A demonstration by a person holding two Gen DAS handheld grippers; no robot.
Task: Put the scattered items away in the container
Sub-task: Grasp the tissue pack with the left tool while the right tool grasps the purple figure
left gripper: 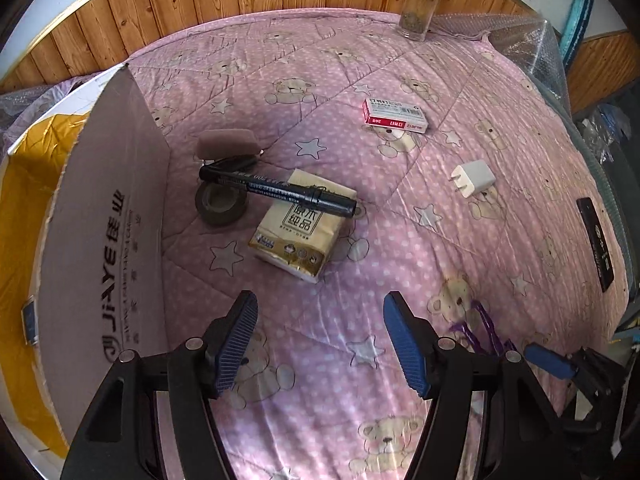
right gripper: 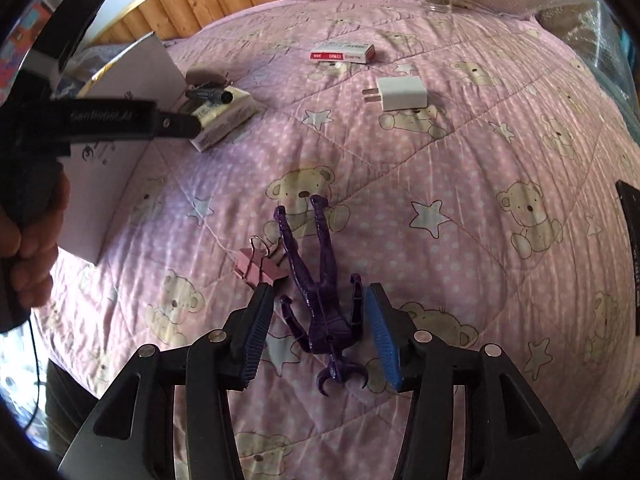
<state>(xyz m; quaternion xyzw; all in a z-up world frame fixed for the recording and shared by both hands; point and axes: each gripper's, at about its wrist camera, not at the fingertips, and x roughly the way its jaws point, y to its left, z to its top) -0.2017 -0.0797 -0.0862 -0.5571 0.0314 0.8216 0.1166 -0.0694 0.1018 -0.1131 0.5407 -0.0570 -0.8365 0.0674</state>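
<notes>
Right tongs straddle the purple figure.
Spread wide around its body, ready to pinch; left tongs hang spread and empty, tissue pack just ahead.

Black angular gripper frames with silver screws; ribbed blue fingers — white lettering on one body.

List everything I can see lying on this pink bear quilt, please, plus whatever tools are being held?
marker: 1, black, across tissue pack
tissue pack: 1, gold, by box
tape roll: 1, grey, beside box
eraser: 1, brown, behind tape roll
staples box: 1, red-white, mid-quilt
charger: 1, white, mid-quilt
figure: 1, purple, between right fingers
binder clip: 1, pink, beside figure
jar: 1, glass, far edge
cardboard box: 1, left
left gripper: open
right gripper: open
</notes>
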